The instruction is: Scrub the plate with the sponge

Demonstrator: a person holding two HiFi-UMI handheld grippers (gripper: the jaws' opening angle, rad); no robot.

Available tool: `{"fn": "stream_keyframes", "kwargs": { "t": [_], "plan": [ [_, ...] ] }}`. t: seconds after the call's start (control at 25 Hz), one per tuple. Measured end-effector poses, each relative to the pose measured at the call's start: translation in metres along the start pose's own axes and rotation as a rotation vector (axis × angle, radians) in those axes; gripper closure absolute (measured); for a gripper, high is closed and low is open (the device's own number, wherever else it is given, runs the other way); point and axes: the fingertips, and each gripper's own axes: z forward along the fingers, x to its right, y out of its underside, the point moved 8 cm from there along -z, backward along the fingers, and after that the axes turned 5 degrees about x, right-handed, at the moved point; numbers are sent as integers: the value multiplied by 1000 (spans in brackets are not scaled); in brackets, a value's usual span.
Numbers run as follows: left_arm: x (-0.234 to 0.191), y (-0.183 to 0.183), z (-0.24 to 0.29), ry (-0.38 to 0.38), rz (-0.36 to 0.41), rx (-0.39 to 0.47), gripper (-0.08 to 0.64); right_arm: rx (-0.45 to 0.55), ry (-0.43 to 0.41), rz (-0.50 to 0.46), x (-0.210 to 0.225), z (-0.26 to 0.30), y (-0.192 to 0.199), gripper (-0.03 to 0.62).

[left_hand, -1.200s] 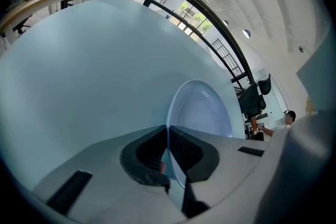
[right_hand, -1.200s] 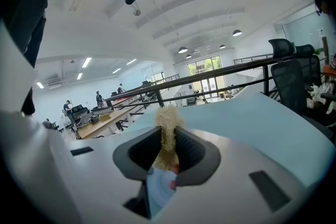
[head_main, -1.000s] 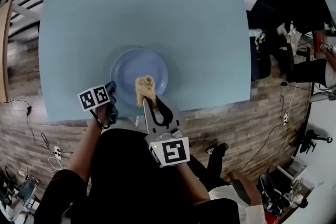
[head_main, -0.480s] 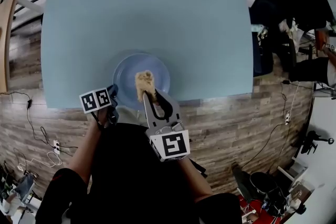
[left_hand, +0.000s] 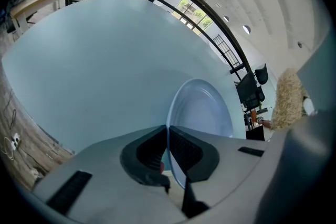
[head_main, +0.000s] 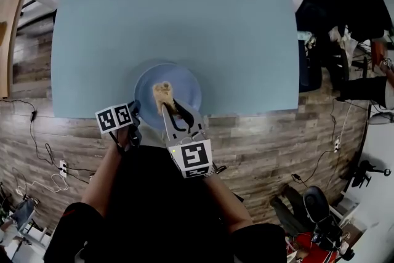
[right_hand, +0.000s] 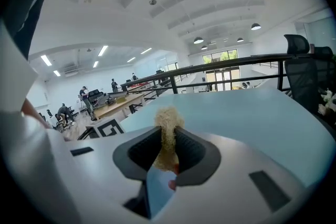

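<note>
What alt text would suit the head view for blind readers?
From above, a person's right claw holds a tan fibrous sponge over a round pale blue plate, while the left claw clamps the plate's near rim. The plate is at the near edge of a light blue table.

Black top [head_main: 154,194]; grey hand-held grippers [head_main: 133,108] [head_main: 166,109] carry black-and-white marker cubes [head_main: 115,117] [head_main: 194,157].

One table [head_main: 172,15], one plate [head_main: 186,84], one sponge [head_main: 162,93], one left gripper [head_main: 133,109], one right gripper [head_main: 166,108].

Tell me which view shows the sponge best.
Head view: the sponge shows whole, over the plate. Right gripper view shows it pinched between the fingers; left gripper view only catches it at the frame's edge.
</note>
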Motion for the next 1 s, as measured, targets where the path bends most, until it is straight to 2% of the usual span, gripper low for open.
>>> {"fn": "stream_keyframes", "kwargs": {
  "t": [0.28,0.76,1.0],
  "plan": [
    [3,1,1,-11,-2,18,541,-80,-49,-37,2,38,31,520],
    [2,3,0,-33,-38,21,543,-259,-103,-23,-3,103,79,520],
    [7,-2,2,-41,2,11,544,-312,-152,-39,-11,123,97,520]
  ]
}}
